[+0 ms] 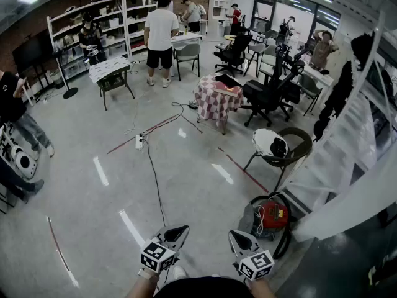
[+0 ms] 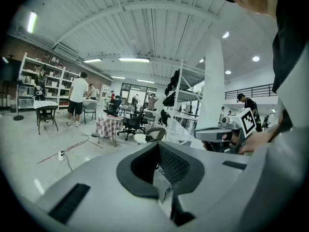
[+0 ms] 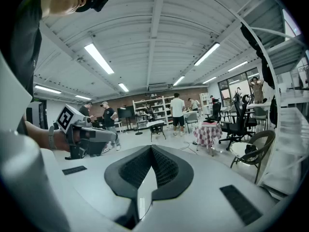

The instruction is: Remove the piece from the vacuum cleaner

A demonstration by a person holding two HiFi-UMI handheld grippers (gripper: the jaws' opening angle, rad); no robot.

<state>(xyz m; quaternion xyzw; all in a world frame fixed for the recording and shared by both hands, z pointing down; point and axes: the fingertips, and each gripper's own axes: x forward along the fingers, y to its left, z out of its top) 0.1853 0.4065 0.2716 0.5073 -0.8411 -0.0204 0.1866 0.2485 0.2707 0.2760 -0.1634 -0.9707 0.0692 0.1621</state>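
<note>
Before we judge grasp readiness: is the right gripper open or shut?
Shut: the right gripper shows its jaws meeting along a thin slit, nothing between.

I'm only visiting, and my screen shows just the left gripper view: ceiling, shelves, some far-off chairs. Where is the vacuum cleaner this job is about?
Observer: The head view has it. A red canister vacuum cleaner sits on the grey floor, ahead of the right gripper and to its right.
Operator: Is that gripper holding anything yet?
Observer: No. The right gripper view shows its jaws together with nothing between them.
</note>
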